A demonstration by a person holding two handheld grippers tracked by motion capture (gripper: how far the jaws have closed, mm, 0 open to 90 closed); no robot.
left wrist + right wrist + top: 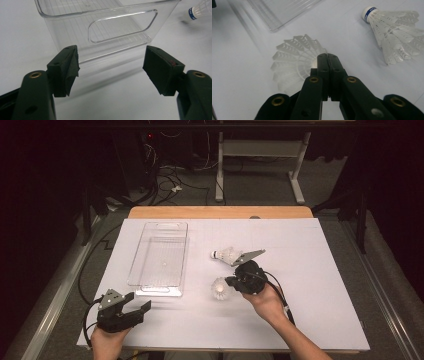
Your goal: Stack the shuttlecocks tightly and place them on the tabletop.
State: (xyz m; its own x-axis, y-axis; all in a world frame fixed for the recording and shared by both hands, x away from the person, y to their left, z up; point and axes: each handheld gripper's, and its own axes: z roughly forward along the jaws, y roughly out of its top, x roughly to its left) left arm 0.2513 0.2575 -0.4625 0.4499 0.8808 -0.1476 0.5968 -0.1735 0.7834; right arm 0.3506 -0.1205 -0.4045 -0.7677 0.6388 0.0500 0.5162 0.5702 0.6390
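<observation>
Right gripper [327, 56] jaws pressed together, pinching the edge of the near shuttlecock's [294, 63] feather skirt; in the high view that shuttlecock [220, 289] sits on the bench [310, 285] just left of the gripper [231, 281]. Whether it is lifted or resting on the sheet, cannot tell. Second shuttlecock [226, 254] lies on its side a little farther back, cork with blue band pointing left, apart from the first. Clear plastic bin [160, 260] stands to the left, empty, long side running away from the person. Left gripper [135, 307] held wide open near the bin's near end, gripping nothing; its own view looks at the bin's handle cutout [122, 26].

Likely step: carry the pinched shuttlecock over into the bin. To do it well: keep squeeze light, feathers crush easily; lift straight up before swinging left so the skirt doesn't drag; clear the bin rim fully, then release low over the middle. Left gripper could steady the bin's near wall so it doesn't slide.
</observation>
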